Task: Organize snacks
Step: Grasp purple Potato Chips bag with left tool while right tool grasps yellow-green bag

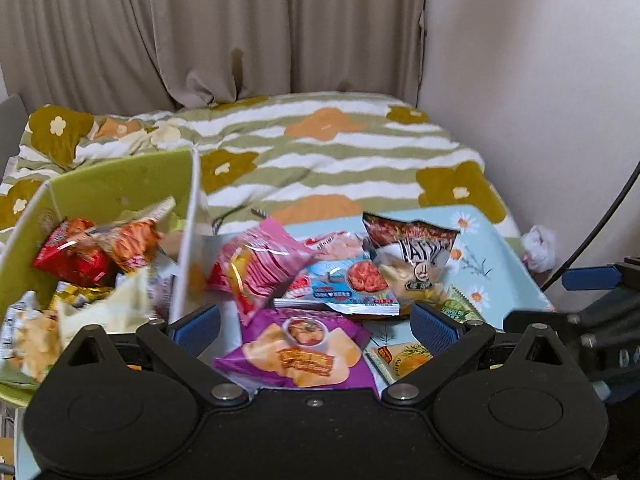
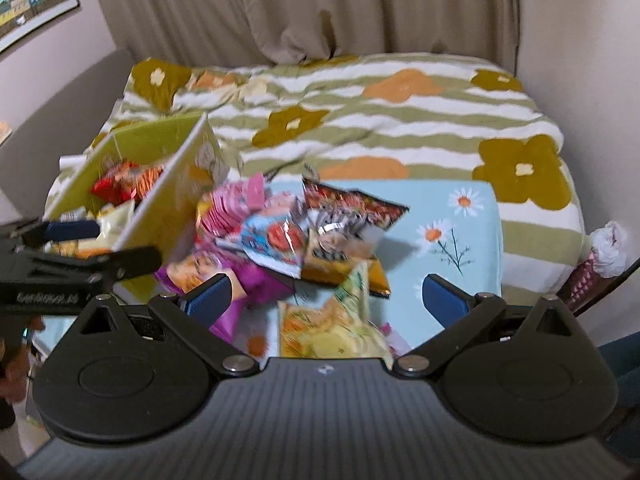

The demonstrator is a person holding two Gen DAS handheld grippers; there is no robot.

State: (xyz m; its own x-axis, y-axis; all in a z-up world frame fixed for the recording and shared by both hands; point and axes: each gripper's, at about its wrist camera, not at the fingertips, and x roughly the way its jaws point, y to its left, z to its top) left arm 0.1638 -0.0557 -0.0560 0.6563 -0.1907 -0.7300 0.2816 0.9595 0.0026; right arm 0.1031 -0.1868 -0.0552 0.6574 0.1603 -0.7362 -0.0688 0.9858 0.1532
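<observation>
Snacks lie heaped on the pale blue table (image 1: 508, 248), just right of the green box (image 1: 100, 188). A purple chip bag (image 1: 296, 352) sits directly ahead of the left gripper (image 1: 316, 326), long axis crosswise to its wide-open, empty jaws. The right gripper (image 2: 326, 298), equally agape and empty, hovers over a yellow packet (image 2: 332, 328).

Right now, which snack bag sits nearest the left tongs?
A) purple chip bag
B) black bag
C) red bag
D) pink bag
A: in the left wrist view the purple chip bag lies between the open left tongs, with the pink bag and black bag farther off.
</observation>
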